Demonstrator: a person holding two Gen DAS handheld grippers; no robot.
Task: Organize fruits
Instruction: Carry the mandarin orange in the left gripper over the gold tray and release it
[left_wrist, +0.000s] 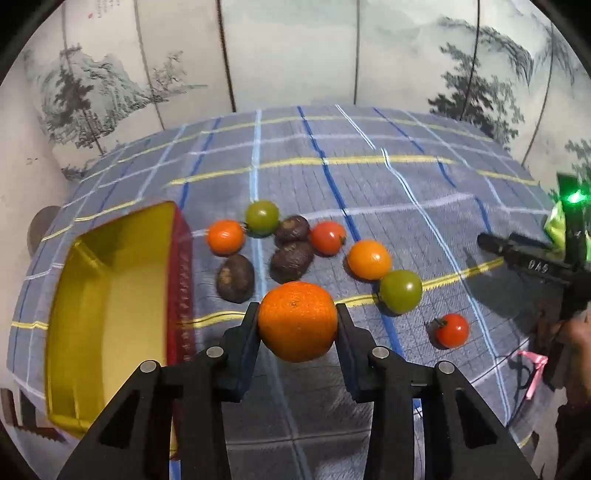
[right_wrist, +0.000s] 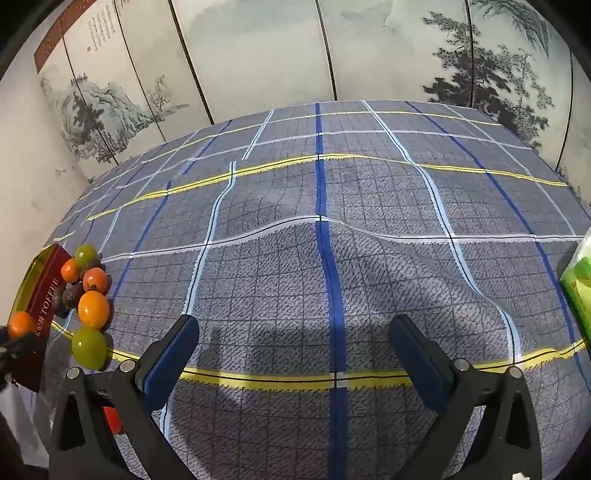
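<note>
Left wrist view: my left gripper (left_wrist: 297, 320) is clamped on the big orange (left_wrist: 297, 320), lifted above the plaid cloth (left_wrist: 369, 177); the gold tin (left_wrist: 110, 295) sits open just to its left; tomatoes and chestnuts lie scattered beyond, a red tomato (left_wrist: 452, 329) to the right. Right wrist view: my right gripper (right_wrist: 293, 345) hangs with jaws spread wide, nothing between them, over bare cloth; the fruit pile (right_wrist: 92, 295) sits far left.

Both wrist views angled down over the plaid tablecloth (right_wrist: 332, 192), sharing the fruit cluster (left_wrist: 295, 243)
</note>
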